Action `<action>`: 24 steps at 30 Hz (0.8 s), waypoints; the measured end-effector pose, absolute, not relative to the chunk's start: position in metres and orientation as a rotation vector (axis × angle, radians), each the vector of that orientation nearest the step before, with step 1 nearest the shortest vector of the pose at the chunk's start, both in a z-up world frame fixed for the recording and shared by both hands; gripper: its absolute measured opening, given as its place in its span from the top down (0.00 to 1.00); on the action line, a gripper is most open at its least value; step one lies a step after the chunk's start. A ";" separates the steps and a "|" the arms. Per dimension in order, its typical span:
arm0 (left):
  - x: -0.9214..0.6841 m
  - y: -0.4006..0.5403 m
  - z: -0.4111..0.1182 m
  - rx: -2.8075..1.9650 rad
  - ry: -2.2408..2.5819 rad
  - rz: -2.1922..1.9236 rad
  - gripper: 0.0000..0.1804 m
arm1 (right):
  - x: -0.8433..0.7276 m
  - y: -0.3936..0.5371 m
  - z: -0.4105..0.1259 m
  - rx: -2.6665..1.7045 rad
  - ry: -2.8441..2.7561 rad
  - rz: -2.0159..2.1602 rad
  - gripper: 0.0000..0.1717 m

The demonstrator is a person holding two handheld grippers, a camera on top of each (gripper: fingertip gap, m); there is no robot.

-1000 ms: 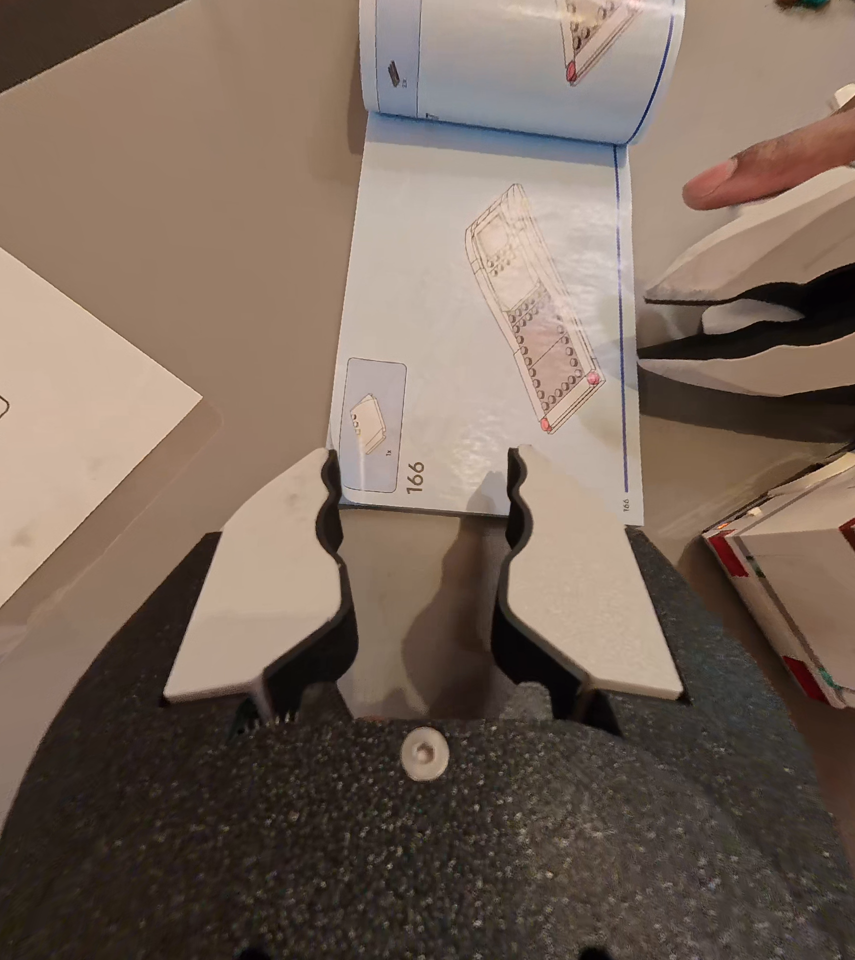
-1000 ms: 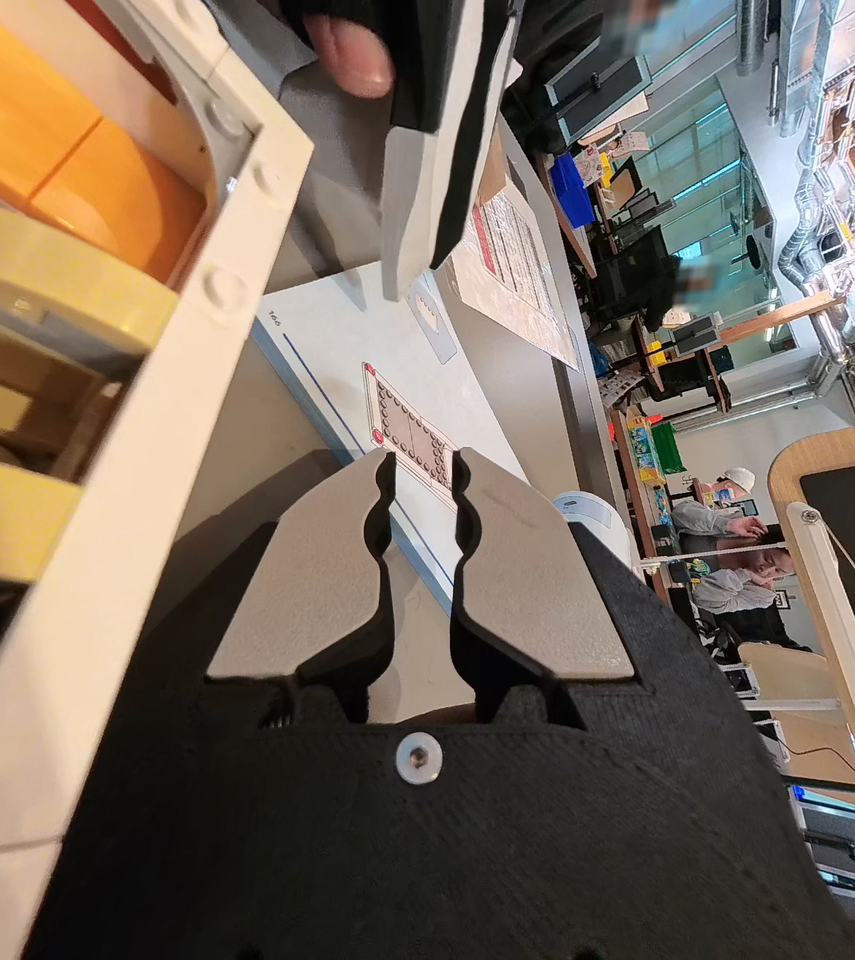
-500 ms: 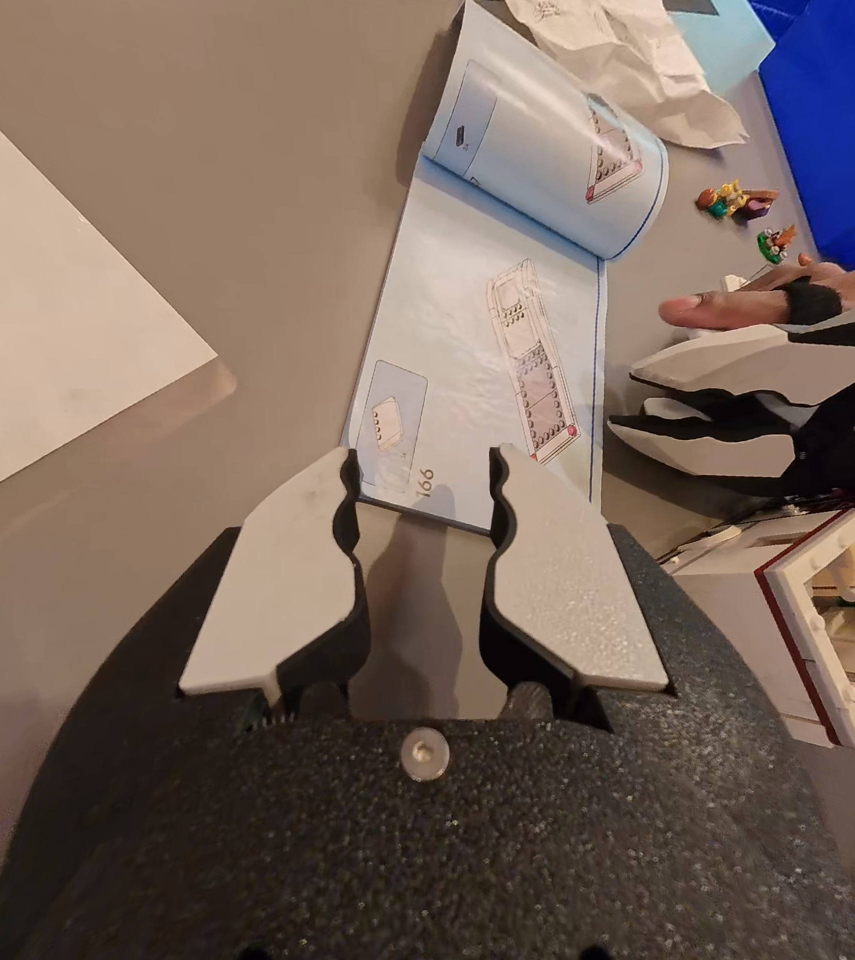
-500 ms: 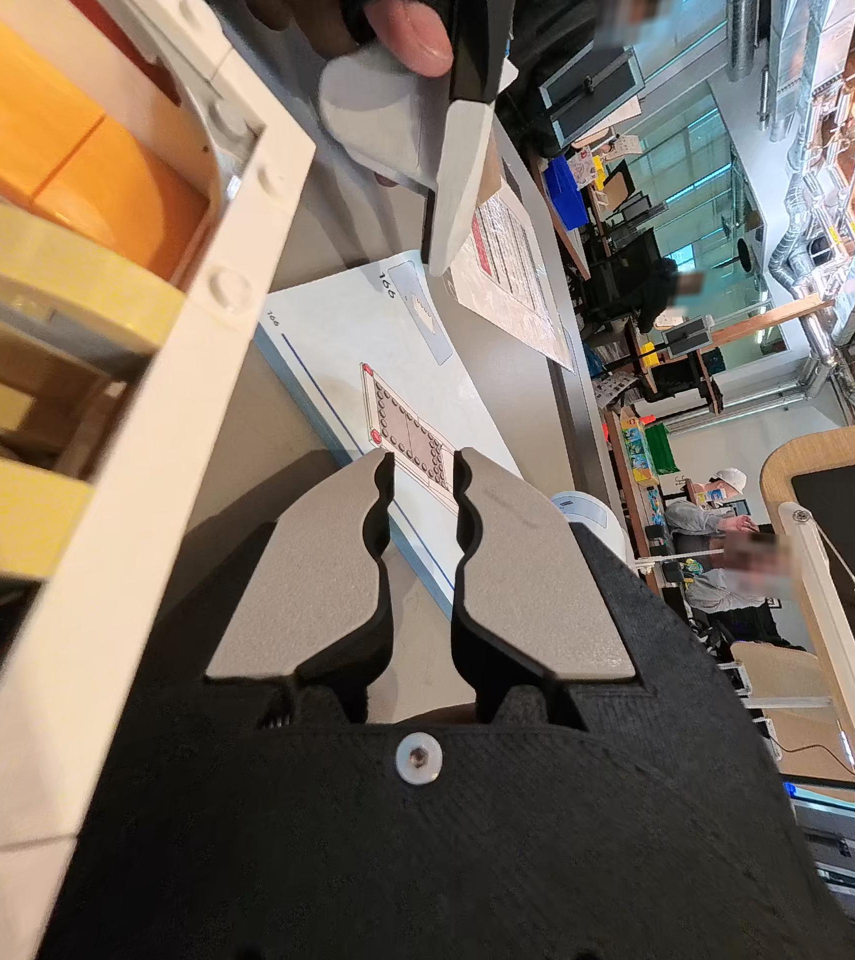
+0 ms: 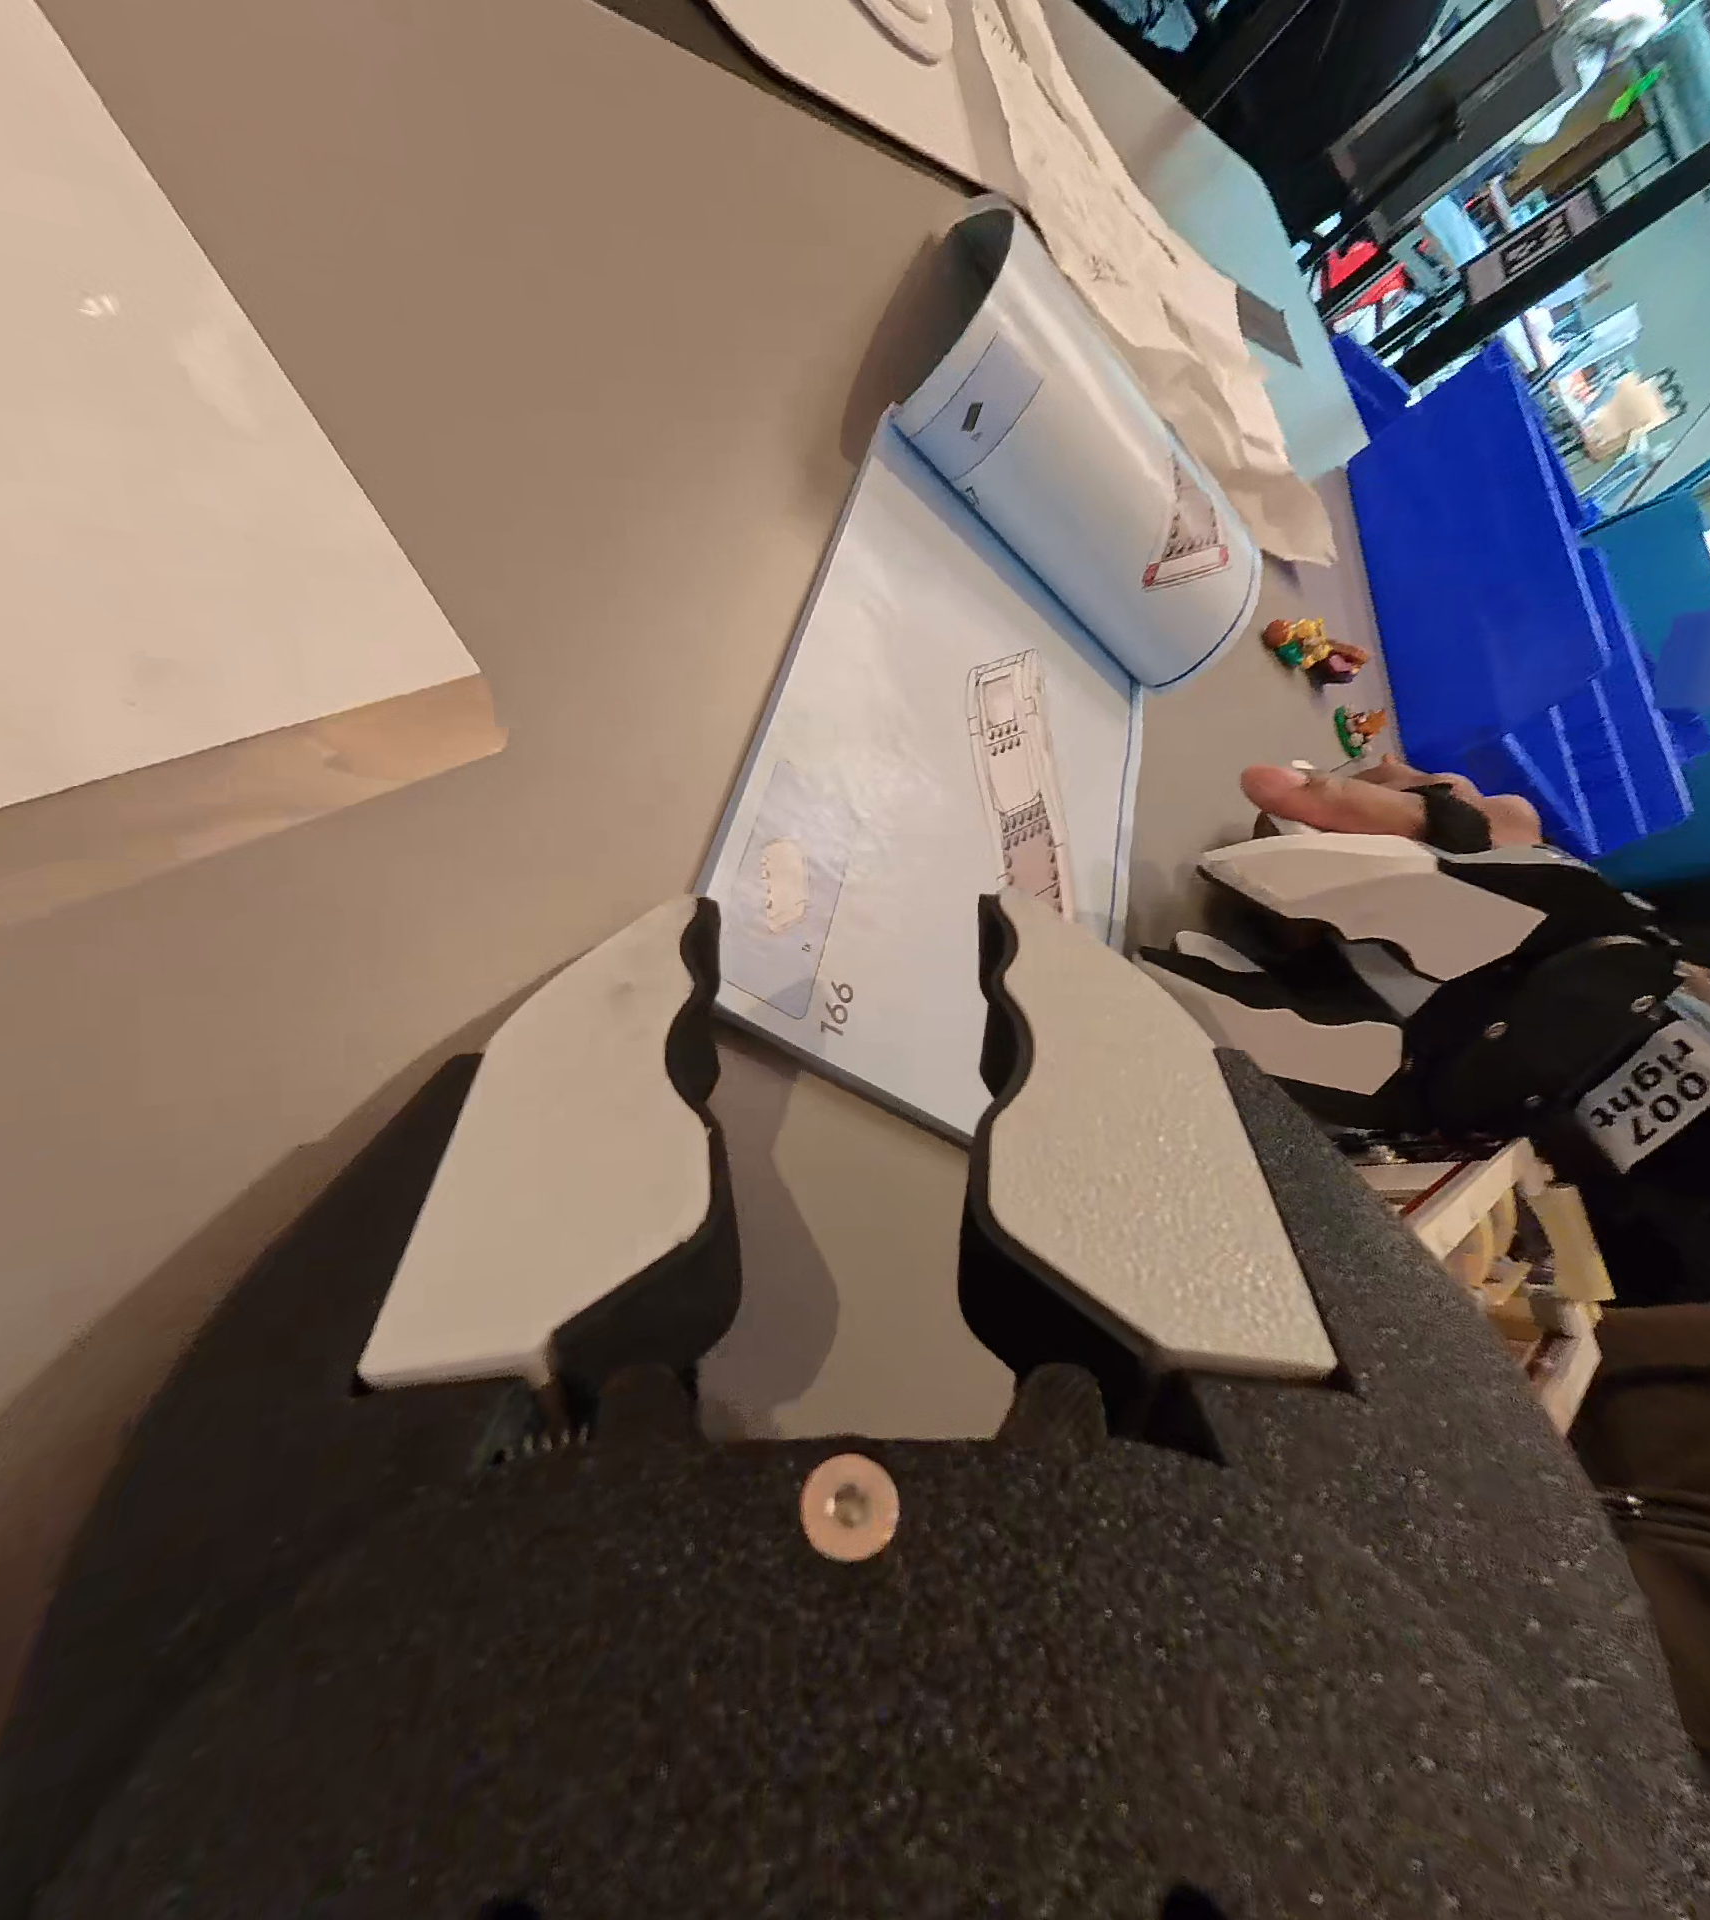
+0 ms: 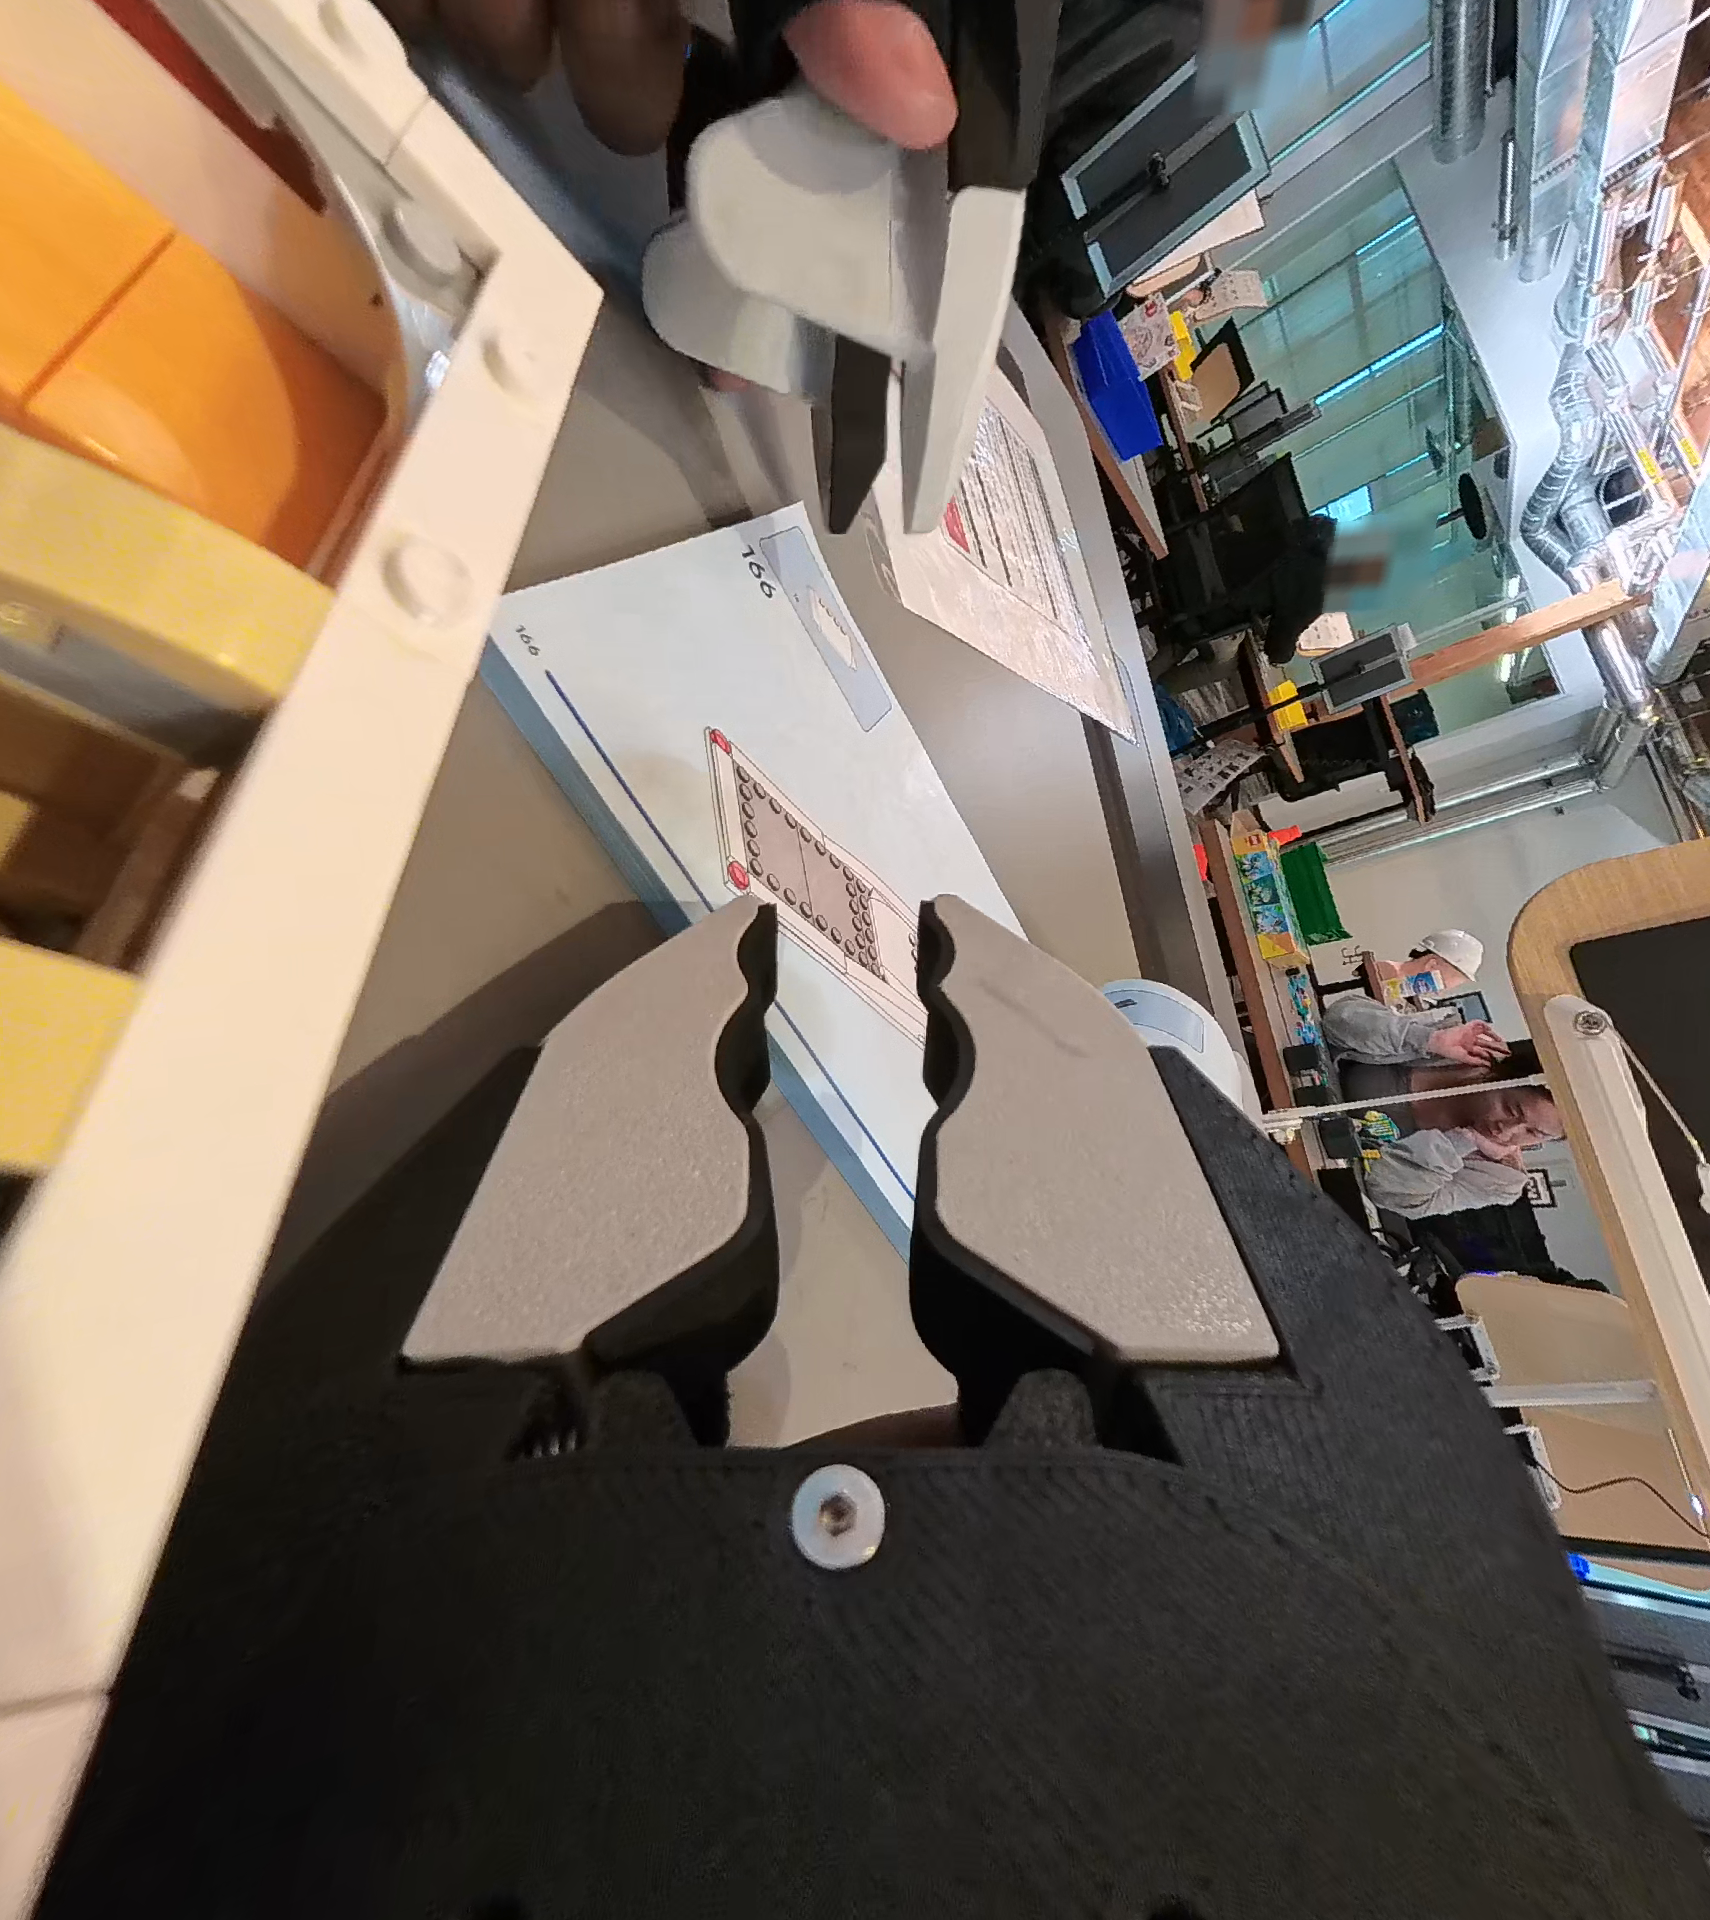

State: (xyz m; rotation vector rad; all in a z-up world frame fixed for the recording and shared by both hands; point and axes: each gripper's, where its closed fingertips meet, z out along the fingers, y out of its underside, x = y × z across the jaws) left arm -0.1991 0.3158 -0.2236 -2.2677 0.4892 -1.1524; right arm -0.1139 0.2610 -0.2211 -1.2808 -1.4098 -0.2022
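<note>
Grey-brown and matt, the tabletop [image 5: 539,436] fills the near ground of both wrist views. The left gripper [image 5: 846,935] hangs over it with its fingers well apart and nothing between them, its tips above the near corner of an open instruction booklet [image 5: 934,790] lying flat on the tabletop. The booklet's pale blue page shows a line drawing of a studded plate, and its far pages curl up into a roll [image 5: 1090,499]. The right gripper [image 6: 846,940] sits low over the same booklet's edge, fingers a little apart and clamped on nothing, just beside a white brick-built model [image 6: 238,935] with yellow and orange parts inside that stands at the right side of the tabletop. A bare finger [image 5: 1350,805] of the person's hand lies along that gripper's upper finger. A large white sheet [image 5: 103,468] lies toward the tabletop's left edge, and crumpled white paper [image 5: 1142,270] beyond the rolled pages. Small colourful toy figures [image 5: 1313,649] stand near the far side, next to blue plastic bins [image 5: 1474,582]. Beyond the table, the room opens into a workshop with more tables, glass walls, exposed metal ducts [image 6: 1599,416] overhead, and seated people [image 6: 1422,1039] far off.
</note>
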 end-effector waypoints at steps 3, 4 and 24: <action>-0.196 0.314 -0.217 -2.240 0.460 -1.237 0.73 | -0.114 0.261 -0.221 -1.280 -1.407 -0.203 0.85; -0.196 0.314 -0.216 -2.234 0.450 -1.259 0.73 | -0.114 0.262 -0.221 -1.280 -1.406 -0.204 0.84; -0.212 0.306 -0.234 -2.247 0.957 -0.612 0.68 | -0.114 0.263 -0.220 -1.275 -1.400 -0.208 0.84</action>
